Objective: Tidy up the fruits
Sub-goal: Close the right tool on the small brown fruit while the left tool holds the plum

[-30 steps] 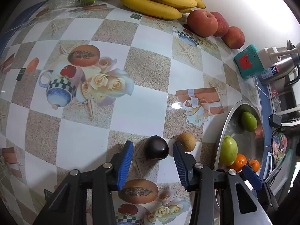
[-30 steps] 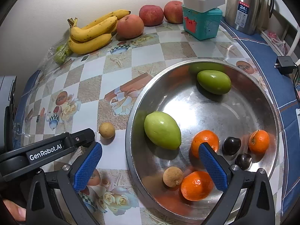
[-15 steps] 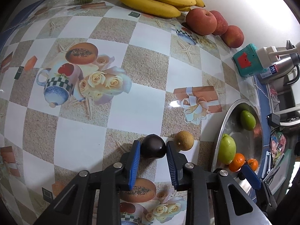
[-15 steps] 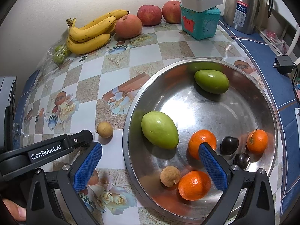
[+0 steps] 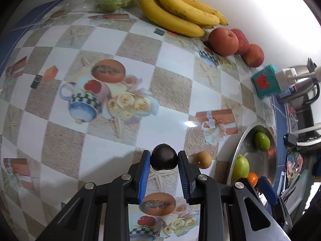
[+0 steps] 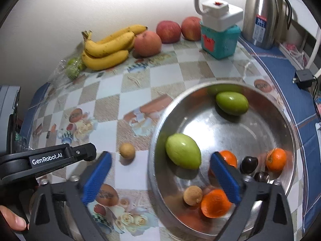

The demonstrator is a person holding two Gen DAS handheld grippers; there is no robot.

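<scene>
The left gripper (image 5: 164,160) is now clamped on the dark round fruit (image 5: 164,159), whereas a second earlier its blue pads stood apart on either side of that fruit. The fruit is seen low in the middle of the left wrist view, pinched between the pads, and appears raised off the tablecloth (image 5: 170,68). The small brown fruit (image 5: 203,159) lies just to its right on the cloth, near the metal bowl (image 5: 236,152). The right gripper (image 6: 160,172) is held above the bowl's left rim; its jaws have just been closing somewhat but are spread wide, with nothing pressed between them. In the bowl, two green fruits (image 6: 183,151), oranges (image 6: 275,159), dark fruits (image 6: 249,162) and a brown one are seen. The surface is covered by a checked cloth printed with cups and roses. Along the white wall at the top, bananas (image 6: 108,48), apples (image 6: 147,43), a teal box (image 6: 218,40) and a steel flask (image 6: 262,14) are ranged.
</scene>
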